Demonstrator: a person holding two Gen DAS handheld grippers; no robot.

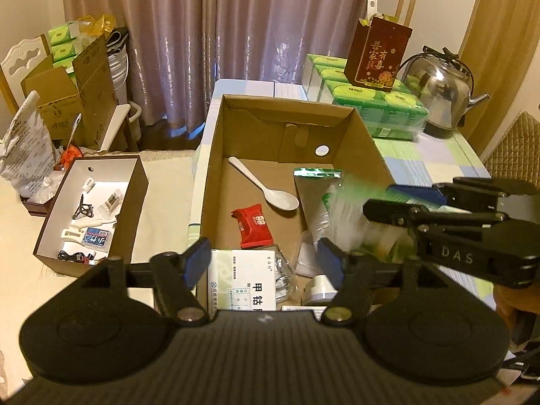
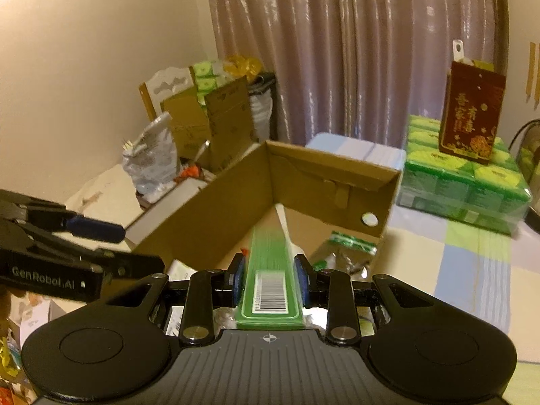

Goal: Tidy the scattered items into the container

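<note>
An open cardboard box [image 1: 366, 141] stands on the table. It holds a white spoon [image 1: 270, 189], a red snack packet [image 1: 254, 224], a silver-green pouch [image 1: 320, 199], a white medicine box [image 1: 248, 281] and small packets. My left gripper [image 1: 265, 260] is open and empty over the box's near end. My right gripper [image 2: 270, 278] is shut on a green flat pack with a barcode [image 2: 270, 290], held over the box [image 2: 209, 212]. It shows in the left wrist view [image 1: 405, 206] at the right, the green pack blurred.
A small white-lined box of odds and ends [image 1: 91, 209] sits left of the table. Green tissue packs [image 1: 378, 108], a red gift box [image 1: 376, 55] and a steel kettle [image 1: 442, 91] stand at the table's far right. Cardboard boxes and bags [image 1: 67, 94] crowd the far left.
</note>
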